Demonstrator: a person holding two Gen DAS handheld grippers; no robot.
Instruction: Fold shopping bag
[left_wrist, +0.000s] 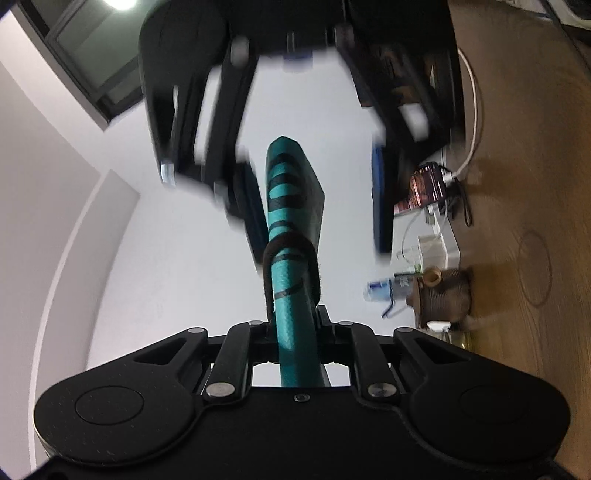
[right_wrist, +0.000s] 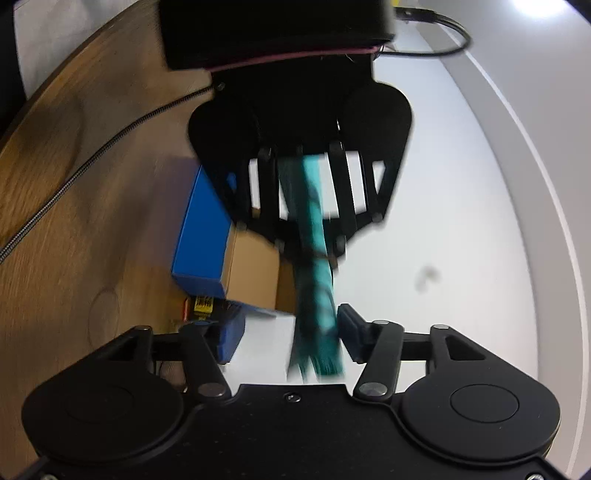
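The shopping bag is folded into a narrow teal bundle with black markings and a dark strap looped round it. My left gripper is shut on one end of it and holds it in the air over a white table. The other gripper, blurred, faces mine with its blue pads spread either side of the bag's far end. In the right wrist view the right gripper is open, its blue pads wide apart, with the blurred teal bag between them. The left gripper holds the bag's far end.
A white round table stands over a wooden floor. On the floor side are a blue box and a cardboard box, a cable, a power strip with plugs, a basket and a bottle.
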